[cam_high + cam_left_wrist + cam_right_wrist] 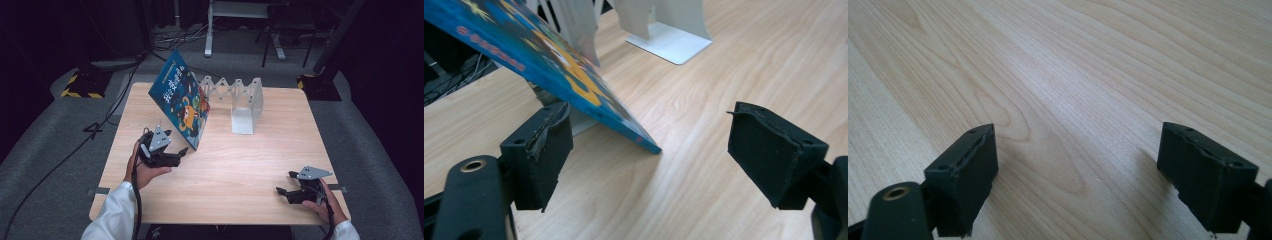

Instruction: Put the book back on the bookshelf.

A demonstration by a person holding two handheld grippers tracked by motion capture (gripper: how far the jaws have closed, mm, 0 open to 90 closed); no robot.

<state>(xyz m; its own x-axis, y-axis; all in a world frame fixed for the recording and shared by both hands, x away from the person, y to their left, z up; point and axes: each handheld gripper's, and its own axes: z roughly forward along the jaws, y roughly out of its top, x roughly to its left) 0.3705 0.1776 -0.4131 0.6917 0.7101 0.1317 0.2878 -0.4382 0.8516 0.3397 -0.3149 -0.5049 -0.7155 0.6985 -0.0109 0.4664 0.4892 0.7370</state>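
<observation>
Left gripper [181, 152] held in the left hand [142, 172] at the table's [240, 165] left part, jaws spread wide, nothing pressed between the pads. Black pads [541, 150] seen apart in the left gripper view, the book's lower corner just ahead of the gap and nearer the left pad, not clamped.

Blue picture book [181, 98] just beyond that gripper, tilted, lower edge on the wood, upper part leaning back against the white expandable book rack [240, 102]. Same book [549, 55] in the left gripper view, slanting down to a corner on the tabletop, the rack's white end plate [671, 42] behind it.

Rack standing at the table's far middle, accordion section stretched between the book and the right end plate.

Right gripper [285, 189] held in the right hand [327, 202] near the front right corner, well apart from the book, jaws wide apart and empty. Bare wood grain [1058, 90] between its pads [968, 172] in the right gripper view.
</observation>
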